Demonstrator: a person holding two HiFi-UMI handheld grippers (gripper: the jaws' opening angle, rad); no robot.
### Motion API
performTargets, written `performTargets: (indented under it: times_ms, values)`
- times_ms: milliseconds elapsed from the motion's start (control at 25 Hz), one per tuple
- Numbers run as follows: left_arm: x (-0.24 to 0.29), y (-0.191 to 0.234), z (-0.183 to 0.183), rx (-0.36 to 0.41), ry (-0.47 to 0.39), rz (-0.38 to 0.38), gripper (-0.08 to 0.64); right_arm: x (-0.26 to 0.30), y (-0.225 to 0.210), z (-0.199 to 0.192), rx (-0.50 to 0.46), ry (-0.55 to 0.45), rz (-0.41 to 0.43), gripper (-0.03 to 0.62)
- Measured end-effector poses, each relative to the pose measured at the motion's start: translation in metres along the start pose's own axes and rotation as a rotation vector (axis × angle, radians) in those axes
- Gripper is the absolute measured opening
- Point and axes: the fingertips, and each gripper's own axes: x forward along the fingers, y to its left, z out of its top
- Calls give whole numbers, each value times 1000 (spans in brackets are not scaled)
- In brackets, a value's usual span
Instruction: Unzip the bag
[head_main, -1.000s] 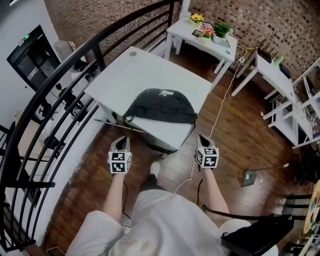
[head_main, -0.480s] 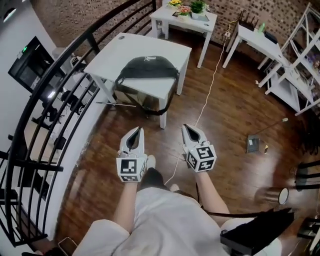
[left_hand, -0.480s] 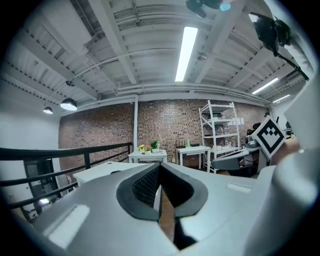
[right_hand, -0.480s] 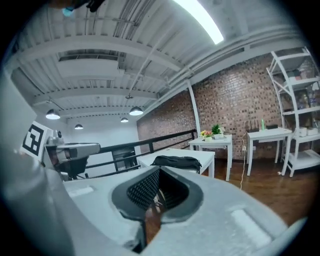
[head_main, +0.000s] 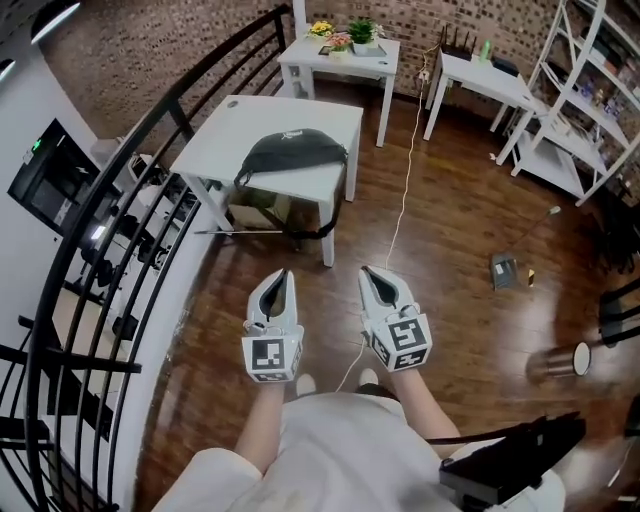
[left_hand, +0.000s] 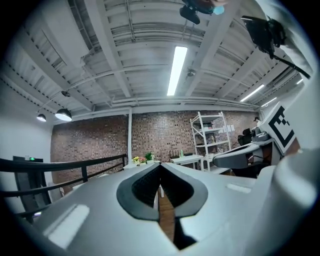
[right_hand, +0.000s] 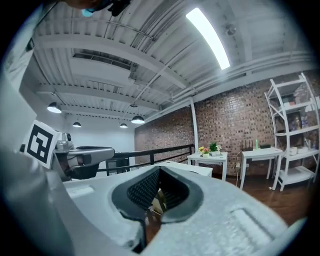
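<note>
A black bag lies on a white table, far ahead of me in the head view. My left gripper and right gripper hang over the wooden floor, well short of the table. Both are shut with nothing between the jaws. In the left gripper view the left gripper points level at the brick wall. In the right gripper view the right gripper aims toward the white table; the bag is hidden behind the jaws.
A black railing runs along the left. A small white table with plants stands behind the bag's table, with another white table and white shelves at right. A white cable crosses the floor. A dustpan lies right.
The table and bag have drawn further away in the head view. Both grippers have lifted and now point level rather than down; they stay shut.
</note>
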Motion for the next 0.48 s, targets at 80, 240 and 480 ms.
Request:
performTargets:
  times_ms: [80, 240, 480]
  values:
    - [-15, 19, 5, 2, -4, 11, 17, 6, 23, 6, -6, -9, 5, -9]
    - [-34, 48, 14, 5, -25, 36, 17, 13, 53, 20, -35, -27, 10, -9]
    - [-59, 55, 10, 20, -33, 35, 17, 8, 78, 24, -48, -34, 16, -9]
